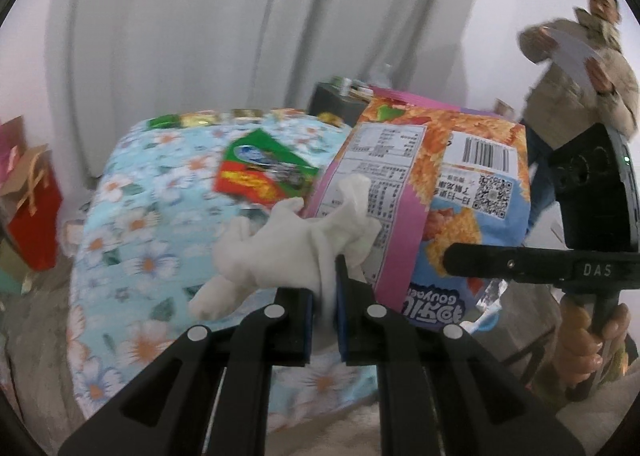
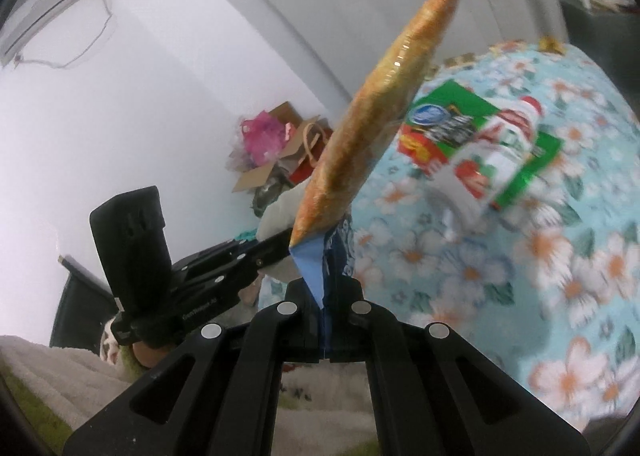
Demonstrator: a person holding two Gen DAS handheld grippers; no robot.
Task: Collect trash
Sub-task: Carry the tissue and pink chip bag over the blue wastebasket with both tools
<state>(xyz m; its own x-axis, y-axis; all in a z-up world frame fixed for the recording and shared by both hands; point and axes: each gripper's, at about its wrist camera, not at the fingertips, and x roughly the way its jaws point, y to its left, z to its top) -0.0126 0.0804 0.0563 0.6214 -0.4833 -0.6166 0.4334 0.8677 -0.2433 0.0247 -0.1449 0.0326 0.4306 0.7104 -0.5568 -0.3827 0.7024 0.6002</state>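
Observation:
My left gripper (image 1: 323, 296) is shut on a crumpled white tissue (image 1: 288, 252) held above the floral bed (image 1: 140, 224). My right gripper (image 2: 325, 316) is shut on the blue bottom edge of an orange snack bag (image 2: 384, 96), held upright. The same bag (image 1: 440, 184) fills the right of the left wrist view, with the right gripper (image 1: 520, 268) clamped on it. A green and red snack wrapper (image 1: 260, 172) lies on the bed; it also shows in the right wrist view (image 2: 480, 144). The left gripper's body (image 2: 192, 280) shows at left there.
A person (image 1: 580, 68) holding paper stands at the right. Red gift bags (image 1: 32, 208) and a cardboard box with pink wrapping (image 2: 276, 144) sit on the floor by the wall. A dark cabinet (image 1: 336, 104) with small items stands behind the bed.

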